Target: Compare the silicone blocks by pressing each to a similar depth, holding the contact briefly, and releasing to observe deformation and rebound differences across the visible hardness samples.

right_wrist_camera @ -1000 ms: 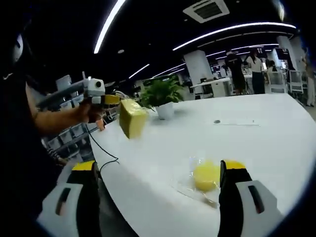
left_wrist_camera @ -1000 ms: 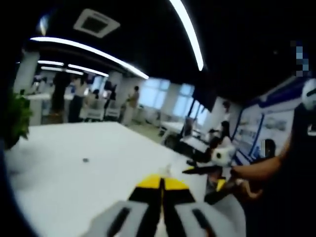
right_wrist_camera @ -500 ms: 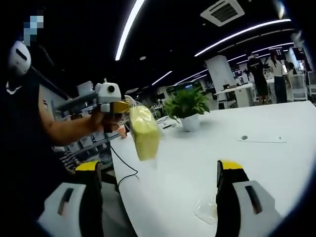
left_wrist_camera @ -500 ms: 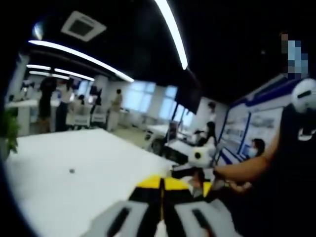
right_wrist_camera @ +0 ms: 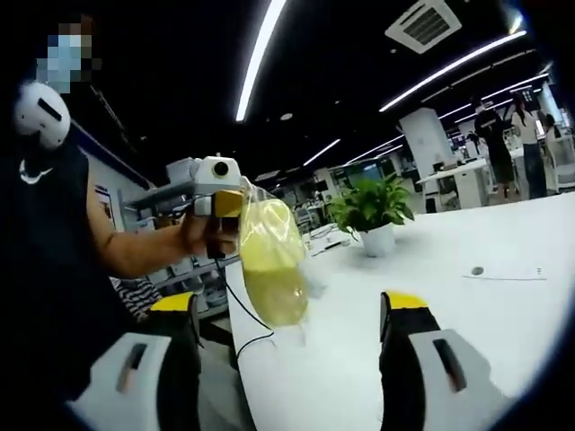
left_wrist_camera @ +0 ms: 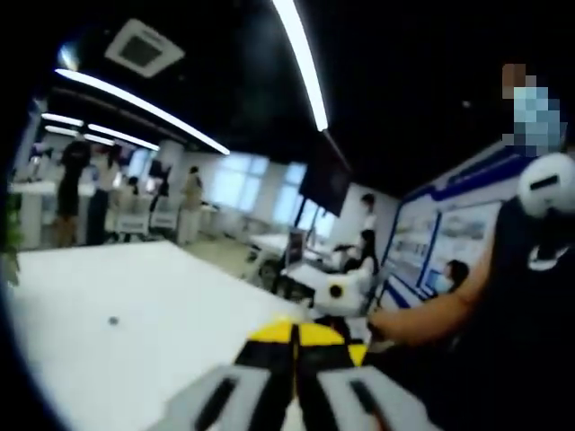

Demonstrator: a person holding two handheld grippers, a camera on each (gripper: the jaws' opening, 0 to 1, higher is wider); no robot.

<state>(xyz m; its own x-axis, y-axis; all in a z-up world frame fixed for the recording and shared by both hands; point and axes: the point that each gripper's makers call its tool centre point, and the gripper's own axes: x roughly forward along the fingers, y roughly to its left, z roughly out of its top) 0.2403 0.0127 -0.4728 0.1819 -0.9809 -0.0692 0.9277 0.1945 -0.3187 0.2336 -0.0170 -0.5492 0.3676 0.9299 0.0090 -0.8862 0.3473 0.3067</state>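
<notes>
A yellow silicone block [right_wrist_camera: 271,260] in a clear plastic bag hangs in the air over the white table's edge in the right gripper view. My left gripper [right_wrist_camera: 223,203] is shut on the top of the bag, held by a person's hand. In the left gripper view its jaws [left_wrist_camera: 295,334] stand pressed together with yellow tips. My right gripper [right_wrist_camera: 289,307] is open, its fingers wide apart below and on either side of the hanging block, not touching it. The right gripper [left_wrist_camera: 346,296] also appears in the left gripper view, just beyond the shut jaws.
A white table [right_wrist_camera: 503,305] stretches away, with a potted plant [right_wrist_camera: 373,214] and a small dark object on a paper sheet [right_wrist_camera: 478,270]. A black cable [right_wrist_camera: 241,310] runs along the table edge. The person's arm [left_wrist_camera: 431,314] and several people in the background are visible.
The left gripper has brought the bagged yellow block closer to the right gripper, and it now hangs lower between that view's jaws. Both views have swung; the second bagged block on the table has left the view.
</notes>
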